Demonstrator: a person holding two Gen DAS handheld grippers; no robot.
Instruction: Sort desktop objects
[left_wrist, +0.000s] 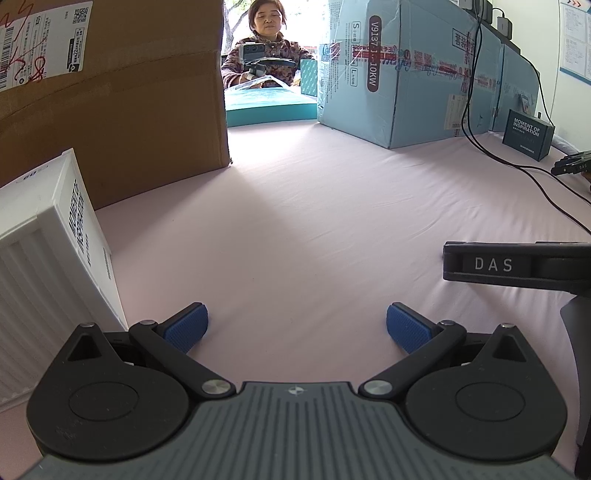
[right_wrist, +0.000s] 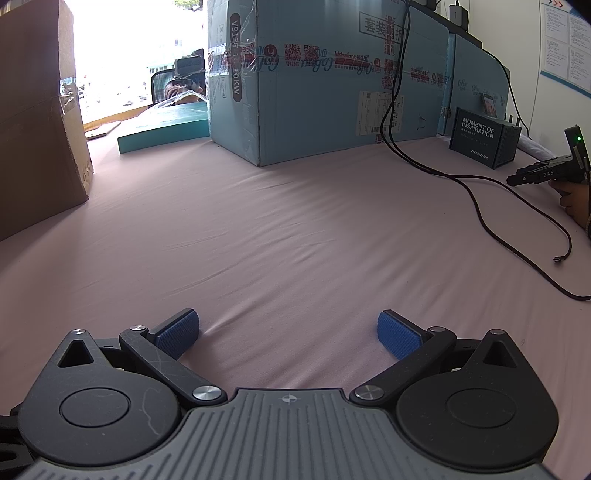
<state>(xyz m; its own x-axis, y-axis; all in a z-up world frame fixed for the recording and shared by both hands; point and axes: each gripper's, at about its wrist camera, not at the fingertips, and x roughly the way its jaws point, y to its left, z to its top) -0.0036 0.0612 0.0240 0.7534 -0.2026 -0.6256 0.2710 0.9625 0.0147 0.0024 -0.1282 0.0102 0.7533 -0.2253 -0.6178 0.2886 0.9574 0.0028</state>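
The white box (left_wrist: 55, 258), the nearest desktop object, stood at the left edge of the left wrist view, just beside the left gripper (left_wrist: 297, 326). It was cut off by the frame, so its full outline could not be made out. Its printed side faced right, with the lettering running up and down, and it leaned slightly. Whether it held anything could not be told.

The left gripper's blue pads (left_wrist: 186, 326) were spread wide over the bare pink cloth (left_wrist: 295, 221), with nothing between them. The right gripper (right_wrist: 288, 332) likewise stood wide apart and empty.

Behind the white box rose a brown carton (left_wrist: 129, 110), closed with tape. A large blue carton (right_wrist: 332, 85), also closed, stood farther back, with a teal flat box (right_wrist: 166, 127) between the two cartons. A small dark box (right_wrist: 484, 136) lettered "MOMENT OF INSPIRATION" sat at far right. A black cable (right_wrist: 480, 206) trailed across the cloth, its plug end lying loose. A person (left_wrist: 264, 48) sat beyond the cartons, partly hidden.
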